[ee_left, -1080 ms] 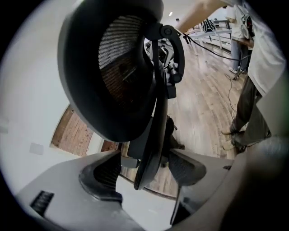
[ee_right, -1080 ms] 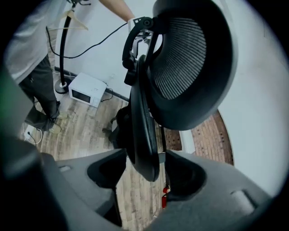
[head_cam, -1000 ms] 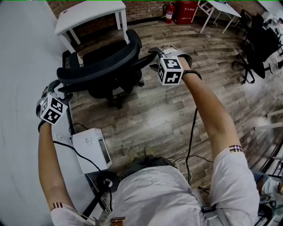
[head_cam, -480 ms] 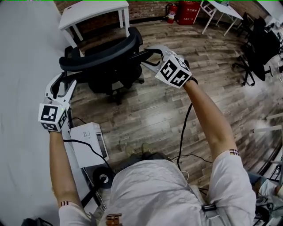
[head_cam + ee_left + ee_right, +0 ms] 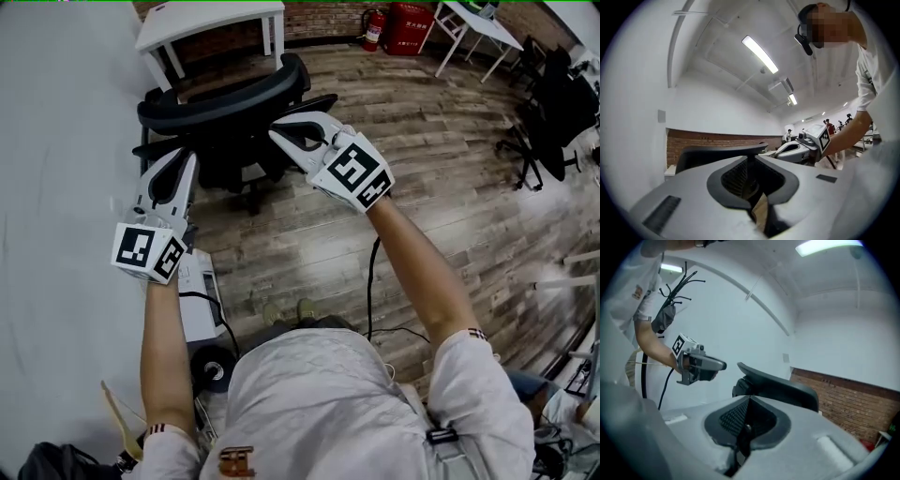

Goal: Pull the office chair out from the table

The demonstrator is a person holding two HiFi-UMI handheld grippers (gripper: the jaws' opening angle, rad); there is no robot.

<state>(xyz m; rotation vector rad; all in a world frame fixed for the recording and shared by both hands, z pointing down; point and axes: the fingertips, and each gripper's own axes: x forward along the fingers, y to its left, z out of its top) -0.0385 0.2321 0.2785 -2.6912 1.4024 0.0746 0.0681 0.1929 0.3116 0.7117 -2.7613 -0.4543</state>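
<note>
The office chair (image 5: 225,98) stands on the wooden floor (image 5: 450,169), at 12 o'clock from the person. Its curved black backrest is turned toward both claws. The white table (image 5: 211,17) is beyond the chair, also at 12 o'clock and near its far side.

The left claw (image 5: 188,157) is at the chair's 7 o'clock. Its jaws have just been closing and now stand together, with nothing between them. The right claw (image 5: 278,134) is at the chair's 5 o'clock. Its jaws have also just been closing and are fully together, empty as well.

In both gripper views the backrest lies beyond the jaw tips, apart from them. A white box (image 5: 197,295) lies on the floor at 6 o'clock from the left claw.
</note>
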